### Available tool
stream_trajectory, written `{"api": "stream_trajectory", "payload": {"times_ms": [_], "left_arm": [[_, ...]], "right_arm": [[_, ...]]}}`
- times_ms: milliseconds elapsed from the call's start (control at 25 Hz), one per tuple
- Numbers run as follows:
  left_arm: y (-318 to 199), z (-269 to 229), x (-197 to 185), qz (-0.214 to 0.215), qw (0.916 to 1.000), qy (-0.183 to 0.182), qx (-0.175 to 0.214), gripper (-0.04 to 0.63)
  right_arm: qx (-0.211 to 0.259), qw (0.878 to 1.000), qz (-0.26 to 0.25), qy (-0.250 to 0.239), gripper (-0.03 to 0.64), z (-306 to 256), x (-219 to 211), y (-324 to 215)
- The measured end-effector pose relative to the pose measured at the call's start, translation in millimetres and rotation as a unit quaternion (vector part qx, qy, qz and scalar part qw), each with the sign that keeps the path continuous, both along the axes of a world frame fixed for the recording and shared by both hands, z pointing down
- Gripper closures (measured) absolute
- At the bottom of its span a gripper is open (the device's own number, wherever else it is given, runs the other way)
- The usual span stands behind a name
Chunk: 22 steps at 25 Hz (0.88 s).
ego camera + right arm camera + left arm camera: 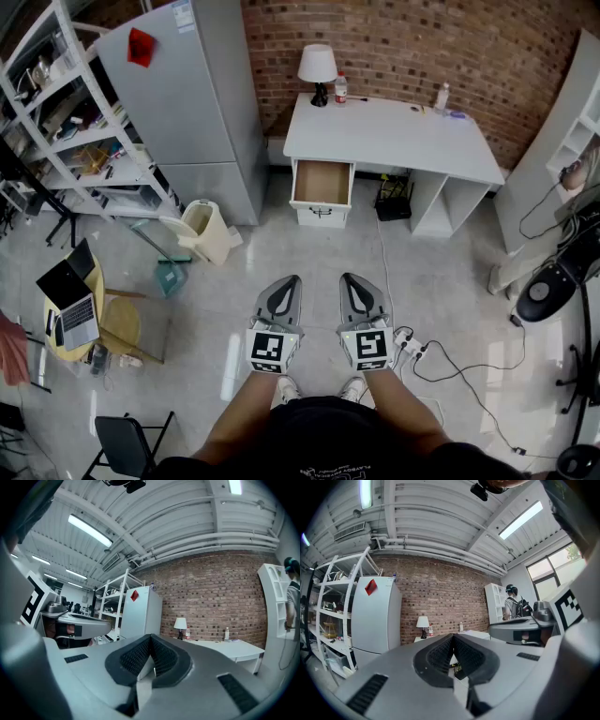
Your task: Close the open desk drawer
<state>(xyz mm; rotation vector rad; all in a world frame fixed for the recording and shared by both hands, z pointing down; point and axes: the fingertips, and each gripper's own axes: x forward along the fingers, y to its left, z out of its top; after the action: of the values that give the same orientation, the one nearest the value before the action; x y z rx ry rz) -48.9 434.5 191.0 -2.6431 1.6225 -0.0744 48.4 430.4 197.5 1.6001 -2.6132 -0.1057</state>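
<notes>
The white desk [394,133] stands against the brick wall at the far side of the room. Its left drawer [322,183] is pulled out, showing an empty wooden inside and a dark handle on the front. My left gripper [290,279] and right gripper [350,277] are held side by side over the floor, well short of the desk, both pointing toward it. Each is shut with nothing between its jaws. In the left gripper view the left gripper [453,636] has its pads pressed together, and so does the right gripper [150,636] in the right gripper view, with the desk [232,648] beyond.
A grey fridge [187,103] and a white shelf rack [75,122] stand left of the desk, with a white bin [208,232] on the floor. A power strip with cables [412,347] lies right of my feet. A lamp [318,66] sits on the desk. A person [513,604] stands by the right shelves.
</notes>
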Motion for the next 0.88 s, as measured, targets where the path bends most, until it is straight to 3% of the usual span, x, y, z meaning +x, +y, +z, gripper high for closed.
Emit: {"api": "stream_trajectory", "payload": {"times_ms": [400, 880], "left_arm": [[-4.8, 10.5, -40.3, -0.004, 1.0000, 0.001, -0.005, 0.588], [-11.0, 26.5, -76.3, 0.029, 0.9995, 0.002, -0.014, 0.588]], "right_arm": [[0.000, 1.000, 0.004, 0.005, 0.589, 4.1, -37.5, -3.6], [-0.007, 0.998, 0.062, -0.006, 0.588, 17.5, -60.4, -9.1]]}}
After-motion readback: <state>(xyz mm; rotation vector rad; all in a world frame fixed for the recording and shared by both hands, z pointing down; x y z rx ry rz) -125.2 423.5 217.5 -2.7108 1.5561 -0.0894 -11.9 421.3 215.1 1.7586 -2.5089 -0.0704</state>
